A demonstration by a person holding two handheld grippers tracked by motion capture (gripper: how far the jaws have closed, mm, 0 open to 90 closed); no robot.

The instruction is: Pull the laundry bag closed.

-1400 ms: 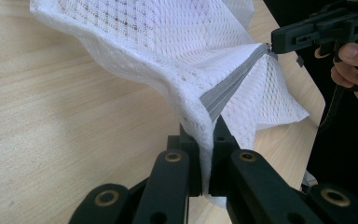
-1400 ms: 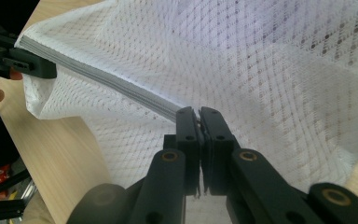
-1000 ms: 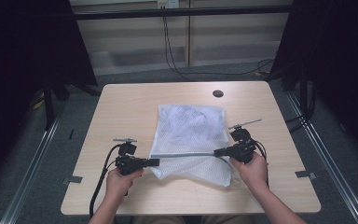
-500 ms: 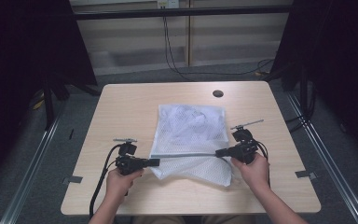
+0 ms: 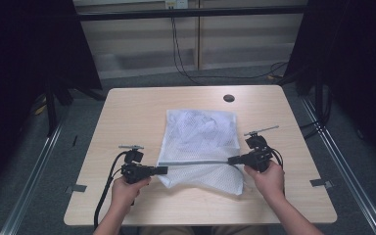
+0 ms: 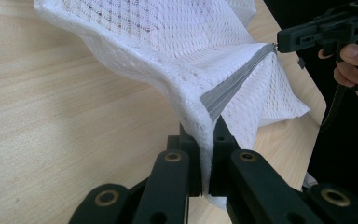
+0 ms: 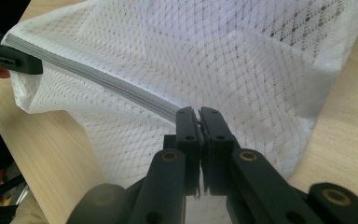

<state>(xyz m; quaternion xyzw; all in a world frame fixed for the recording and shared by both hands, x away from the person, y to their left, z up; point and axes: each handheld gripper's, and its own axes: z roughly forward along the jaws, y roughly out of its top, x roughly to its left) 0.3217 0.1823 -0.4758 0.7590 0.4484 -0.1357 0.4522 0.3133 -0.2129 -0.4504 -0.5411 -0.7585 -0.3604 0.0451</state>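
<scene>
A white mesh laundry bag (image 5: pixel 200 129) lies on the wooden table (image 5: pixel 127 112), its near part lifted. Its grey zipper (image 5: pixel 196 162) is stretched straight between my two grippers. My left gripper (image 5: pixel 165 170) is shut on the bag's edge at the zipper's left end; in the left gripper view the jaws (image 6: pixel 206 140) pinch the mesh (image 6: pixel 168 37) just below the zipper (image 6: pixel 233 84). My right gripper (image 5: pixel 231 159) is shut on the zipper's right end. In the right gripper view its jaws (image 7: pixel 198 114) clamp where the zipper (image 7: pixel 98 79) meets the mesh (image 7: pixel 261 60).
A small dark round hole (image 5: pixel 228 98) sits in the tabletop near the far edge. Bare wood runs to the left and right of the bag. Cables trail from both grippers toward the near edge. Dark curtains and metal floor rails flank the table.
</scene>
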